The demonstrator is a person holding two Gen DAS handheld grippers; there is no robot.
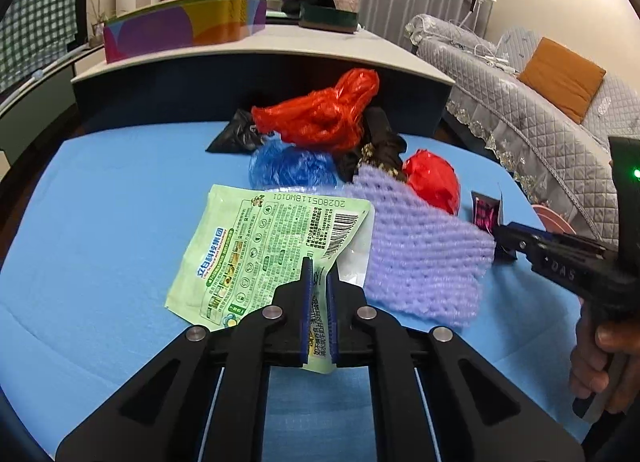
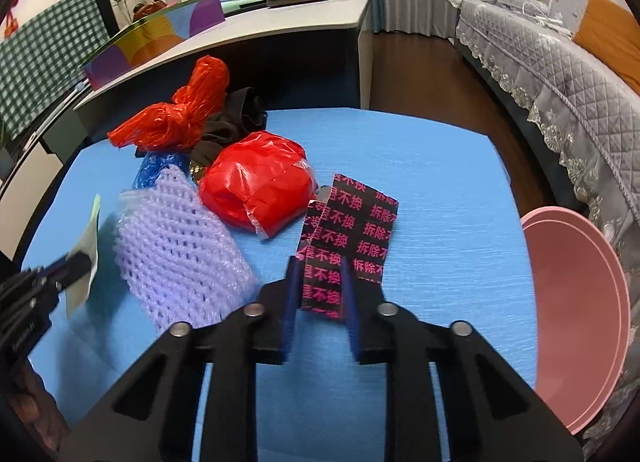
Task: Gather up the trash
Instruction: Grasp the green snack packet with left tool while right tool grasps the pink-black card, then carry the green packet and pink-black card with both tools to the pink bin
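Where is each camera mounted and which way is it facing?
Left wrist: on the left tool, looking down its fingers at the green pouch it grips; a hand shows at right.
Right wrist: on the right tool, facing the black wrapper.
Shared: purple net, blue table.

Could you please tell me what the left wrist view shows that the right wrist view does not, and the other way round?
Only the left wrist view shows the green pouch's printed face, pinched in the left gripper, and a black bag.

Only the right wrist view shows most of the pink basin and the black strip's pink lettering, with the right gripper shut on it.

Both show the blue table cover, the purple foam net, the red bundle and the knotted red bag.
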